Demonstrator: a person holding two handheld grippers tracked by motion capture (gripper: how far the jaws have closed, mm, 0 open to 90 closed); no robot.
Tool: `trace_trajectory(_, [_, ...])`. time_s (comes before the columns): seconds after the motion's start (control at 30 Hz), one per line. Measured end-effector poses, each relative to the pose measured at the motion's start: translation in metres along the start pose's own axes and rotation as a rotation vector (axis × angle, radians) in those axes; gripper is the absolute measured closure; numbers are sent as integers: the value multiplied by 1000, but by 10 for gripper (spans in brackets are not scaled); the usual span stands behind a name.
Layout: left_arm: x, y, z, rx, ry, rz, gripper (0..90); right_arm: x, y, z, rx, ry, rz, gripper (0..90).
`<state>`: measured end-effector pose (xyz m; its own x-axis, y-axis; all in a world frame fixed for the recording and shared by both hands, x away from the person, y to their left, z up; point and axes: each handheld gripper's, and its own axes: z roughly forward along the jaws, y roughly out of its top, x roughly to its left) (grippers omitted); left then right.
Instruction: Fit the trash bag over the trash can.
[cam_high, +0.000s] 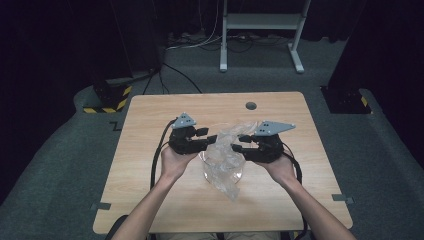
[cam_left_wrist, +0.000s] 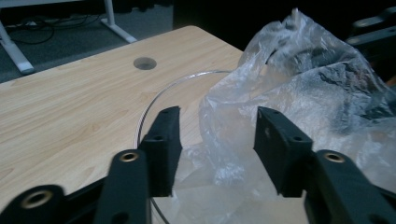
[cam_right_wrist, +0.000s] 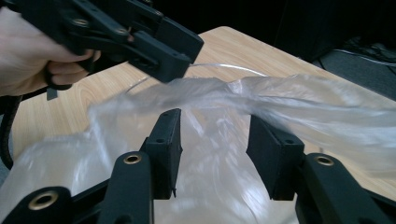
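A crumpled clear plastic bag (cam_high: 224, 156) lies over a clear round dish (cam_high: 204, 165) at the middle of the wooden table (cam_high: 150, 200). My left gripper (cam_high: 212, 139) is at the bag's left side, my right gripper (cam_high: 238, 145) at its right, the two tips facing each other. In the left gripper view the left gripper (cam_left_wrist: 217, 126) stands open; the bag (cam_left_wrist: 303, 79) bulges beyond and between the jaws without being pinched, and the dish rim (cam_left_wrist: 154, 95) curves past the left jaw. The right gripper (cam_right_wrist: 215, 128) is open too, bag film (cam_right_wrist: 280, 98) stretched behind its jaws, the left gripper (cam_right_wrist: 173, 60) just above.
A round cable hole (cam_high: 251, 106) sits near the table's far edge. Beyond the table stand a white desk frame (cam_high: 260, 22) and black bases with yellow stripes (cam_high: 107, 102). Cables trail from both grippers over the near half of the tabletop.
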<state>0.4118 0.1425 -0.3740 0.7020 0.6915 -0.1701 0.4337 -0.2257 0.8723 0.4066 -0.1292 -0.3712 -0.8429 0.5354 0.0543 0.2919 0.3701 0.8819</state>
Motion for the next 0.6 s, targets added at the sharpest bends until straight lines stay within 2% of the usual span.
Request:
trace_trajectory(0.03, [-1, 0, -3, -3, 0, -3, 479, 1, 2, 3, 1, 3, 0, 536])
trace_trajectory(0.07, [-7, -1, -10, -10, 15, 13, 443, 2, 5, 10, 7, 12, -5, 534])
trace_trajectory(0.1, [-7, -1, -10, -10, 15, 13, 435, 3, 6, 13, 8, 14, -7, 534])
trace_trajectory(0.13, [-18, 0, -17, -29, 8, 50, 433, 3, 8, 16, 9, 18, -11, 534])
trace_trajectory(0.17, [-18, 0, -17, -29, 8, 50, 430, 3, 8, 16, 9, 18, -11, 534])
trace_trajectory(0.23, [-32, 2, -26, -47, -22, 79, 424, 4, 13, 26, 14, 29, -17, 530])
trace_trajectory(0.33, [-39, 0, -30, -50, -47, 91, 421, 6, 17, 36, 27, 44, -25, 529])
trace_trajectory(0.43, [-41, -2, -31, -44, -54, 83, 420, 9, 19, 42, 36, 55, -32, 529])
trace_trajectory(0.47, [-39, -4, -31, -43, -59, 58, 423, 11, 20, 48, 43, 68, -41, 529])
trace_trajectory(0.5, [-39, -4, -31, -43, -59, 58, 427, 11, 20, 48, 43, 68, -41, 529])
trace_trajectory(0.53, [-34, -7, -32, -43, -53, 23, 441, 13, 21, 52, 49, 80, -49, 529])
trace_trajectory(0.6, [-30, -9, -32, -34, -42, 0, 478, 15, 21, 55, 53, 90, -52, 529])
